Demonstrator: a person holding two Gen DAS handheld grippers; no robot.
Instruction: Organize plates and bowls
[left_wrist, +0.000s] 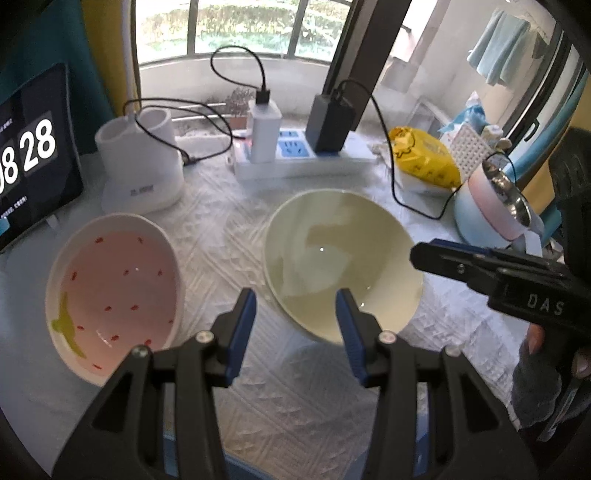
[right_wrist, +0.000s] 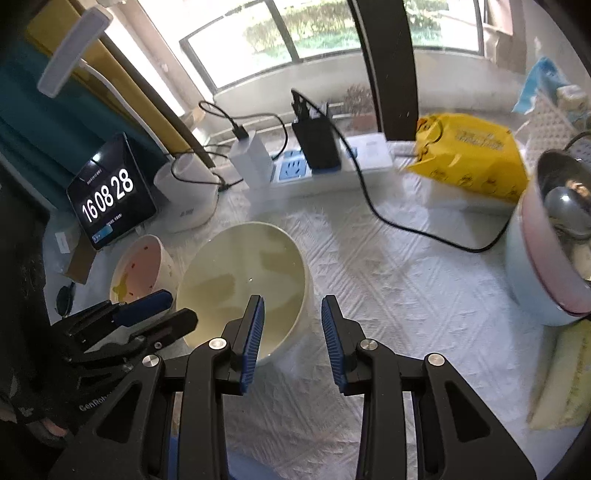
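- My right gripper (right_wrist: 291, 332) gapes wide, empty, straddling the near rim of the cream bowl (right_wrist: 243, 284).
- My left gripper (left_wrist: 295, 328) also wide, empty; pink bowl (left_wrist: 114, 291) to its left.
- Risk: thin glossy rim slips, bowl tips.

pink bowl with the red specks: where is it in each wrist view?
Left wrist: pink bowl at lower left, left of the left gripper, below the clock screen.
Right wrist: small, left of centre, touching or just beside the cream bowl.
Shared landmark: the clock screen, up and left of the bowl in both.
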